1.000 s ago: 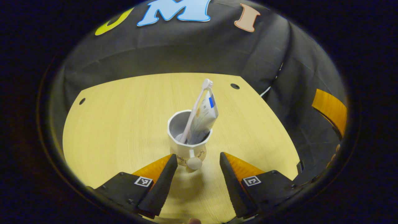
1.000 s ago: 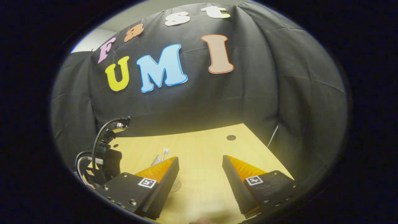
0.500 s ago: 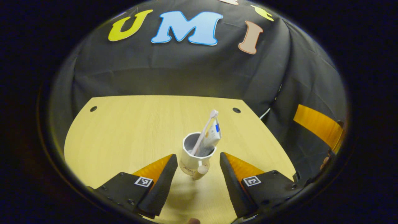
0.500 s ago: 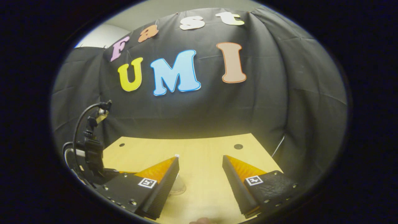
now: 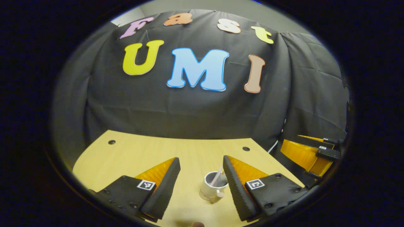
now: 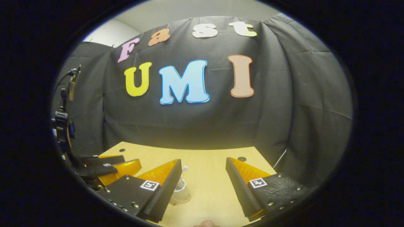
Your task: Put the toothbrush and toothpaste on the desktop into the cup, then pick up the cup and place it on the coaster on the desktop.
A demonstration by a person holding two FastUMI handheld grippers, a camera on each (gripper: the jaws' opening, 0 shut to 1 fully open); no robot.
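In the left gripper view the left gripper (image 5: 200, 170) is held level above the wooden desktop (image 5: 132, 157), fingers spread wide, holding nothing. Just past them stands the white cup (image 5: 212, 189), a toothbrush (image 5: 217, 176) leaning inside. In the right gripper view the right gripper (image 6: 202, 171) likewise gapes empty, the cup (image 6: 180, 193) beside its left finger.

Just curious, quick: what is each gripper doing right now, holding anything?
Left gripper: open, holding nothing; the cup stands free on the table.
Right gripper: open, holding nothing.
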